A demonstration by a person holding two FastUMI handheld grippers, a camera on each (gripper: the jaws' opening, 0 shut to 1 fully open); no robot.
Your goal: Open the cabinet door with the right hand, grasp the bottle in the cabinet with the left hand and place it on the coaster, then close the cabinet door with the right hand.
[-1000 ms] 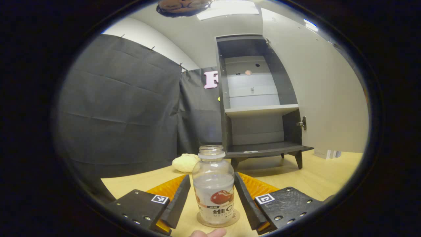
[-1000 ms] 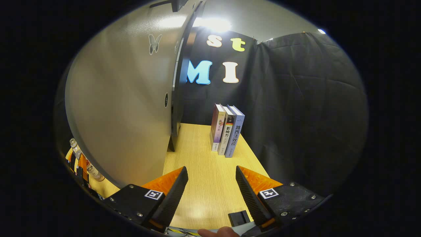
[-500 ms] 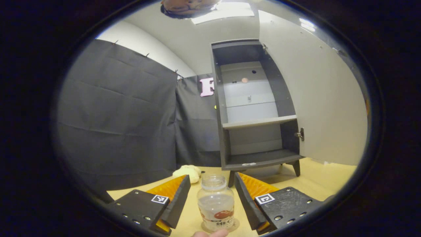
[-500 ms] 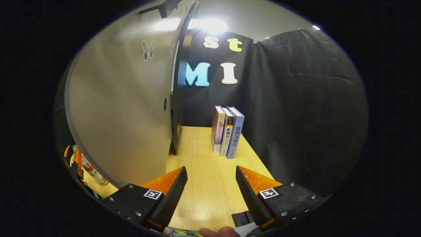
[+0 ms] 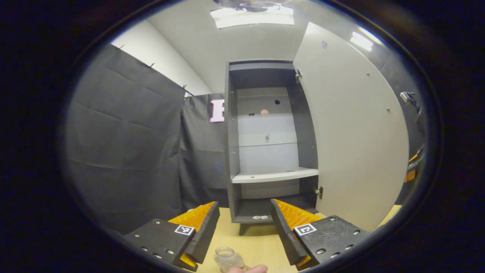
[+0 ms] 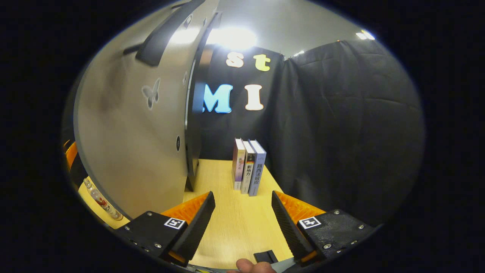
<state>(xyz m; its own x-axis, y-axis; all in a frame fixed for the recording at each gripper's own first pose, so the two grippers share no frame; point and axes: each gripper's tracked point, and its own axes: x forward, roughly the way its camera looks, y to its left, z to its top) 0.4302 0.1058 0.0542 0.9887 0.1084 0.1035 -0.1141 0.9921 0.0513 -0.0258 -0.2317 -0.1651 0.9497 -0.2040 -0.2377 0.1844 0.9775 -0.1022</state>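
The clear bottle (image 5: 226, 259) stands on the table below and between the fingers of my left gripper (image 5: 244, 227), which is open and raised above it. The coaster under it is hidden at the view's lower edge. In the right gripper view the bottle (image 6: 101, 201) stands far left on the table. The grey cabinet (image 5: 265, 148) stands open ahead, its shelves bare, its door (image 5: 352, 132) swung out to the right. In the right gripper view the door's outer face (image 6: 132, 129) with its dark handle (image 6: 163, 36) fills the left, and my right gripper (image 6: 242, 223) is open over the wooden table, holding nothing.
Three books (image 6: 248, 167) stand upright on the table (image 6: 231, 227) to the right of the cabinet. A small black object (image 6: 265, 257) lies near the right gripper's fingers. Black cloth walls close in the booth on both sides.
My left gripper has risen and pulled back from the bottle, which has dropped to the view's lower edge. The right gripper has tilted up, bringing the door handle into view.
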